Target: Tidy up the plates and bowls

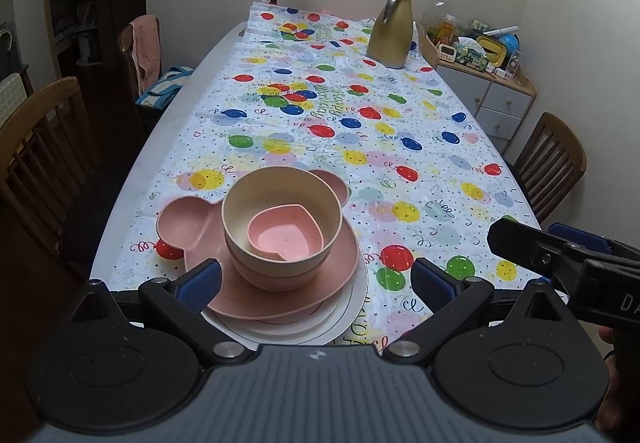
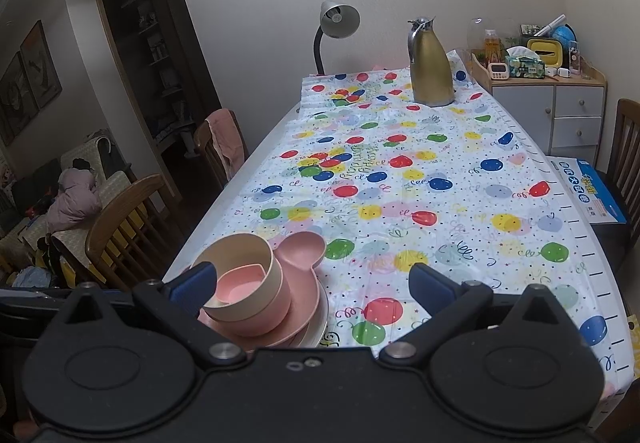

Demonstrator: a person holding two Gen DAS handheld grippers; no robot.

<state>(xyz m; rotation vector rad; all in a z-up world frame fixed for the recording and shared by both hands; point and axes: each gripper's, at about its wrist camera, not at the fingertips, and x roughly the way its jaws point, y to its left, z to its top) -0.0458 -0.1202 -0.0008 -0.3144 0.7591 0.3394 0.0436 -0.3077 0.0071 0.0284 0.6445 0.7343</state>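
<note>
Left gripper and right gripper, both spread and empty, should be kept clear; stack at 12 o'clock seems finished.

Far end of my counter and its surroundings

A balloon-printed plastic tablecloth covers the counter; a tall gold metal jug stands upright near its far edge, a grey gooseneck lamp behind. I see a pale drawer cabinet cluttered on top at right, and brown wooden slatted chairs alongside.
</note>
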